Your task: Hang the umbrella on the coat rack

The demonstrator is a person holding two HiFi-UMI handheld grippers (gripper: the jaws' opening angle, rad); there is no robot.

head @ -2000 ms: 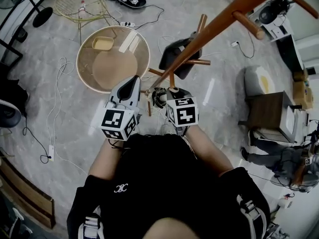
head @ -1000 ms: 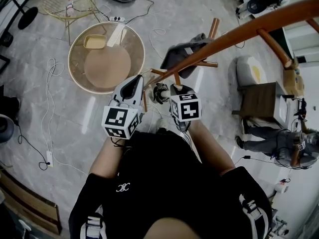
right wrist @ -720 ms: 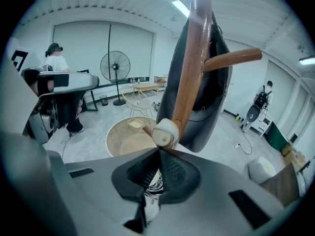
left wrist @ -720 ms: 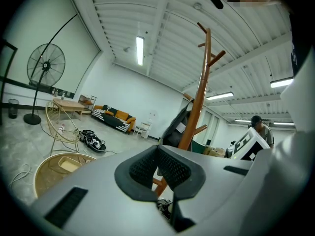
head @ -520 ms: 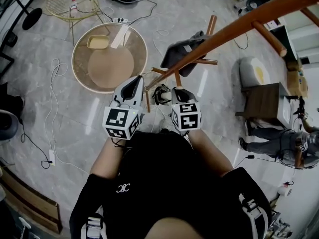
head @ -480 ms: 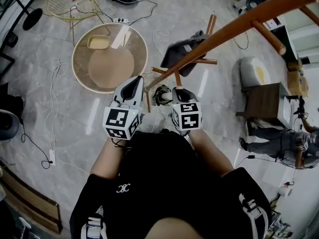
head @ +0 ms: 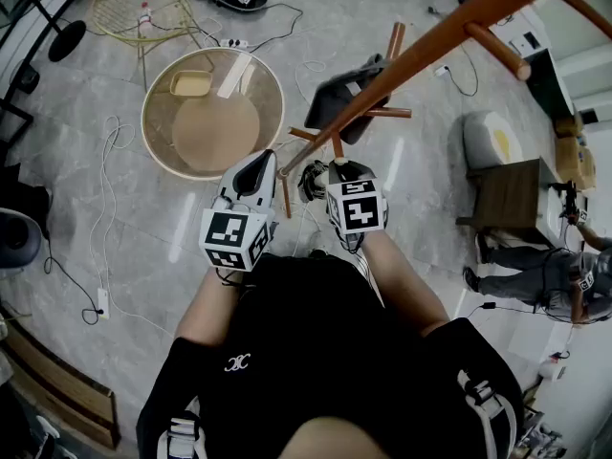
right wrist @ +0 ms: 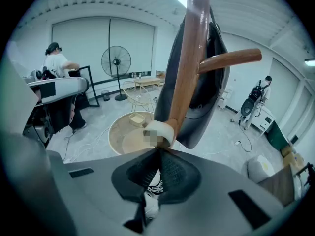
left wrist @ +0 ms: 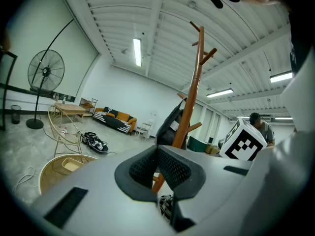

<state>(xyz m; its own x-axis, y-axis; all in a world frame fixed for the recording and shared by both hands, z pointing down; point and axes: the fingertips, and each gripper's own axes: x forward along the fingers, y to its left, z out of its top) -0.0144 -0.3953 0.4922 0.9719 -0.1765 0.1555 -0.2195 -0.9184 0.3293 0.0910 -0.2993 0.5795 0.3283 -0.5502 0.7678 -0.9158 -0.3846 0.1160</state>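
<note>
Your umbrella [head: 339,98] appears to hang on the coat rack [head: 430,48], beside a peg. It looks light, with limp, slippery cloth, so take it by the stiff handle or strap. I count one umbrella and one rack. Left tongs [head: 260,159] and right tongs [head: 342,167] are both closed, visibly holding nothing.

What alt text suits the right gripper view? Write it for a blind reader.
Shut tongs face a wooden coat rack pole, a white band on it just beyond their tips. A dark folded umbrella hangs behind the pole by a side peg.
</note>
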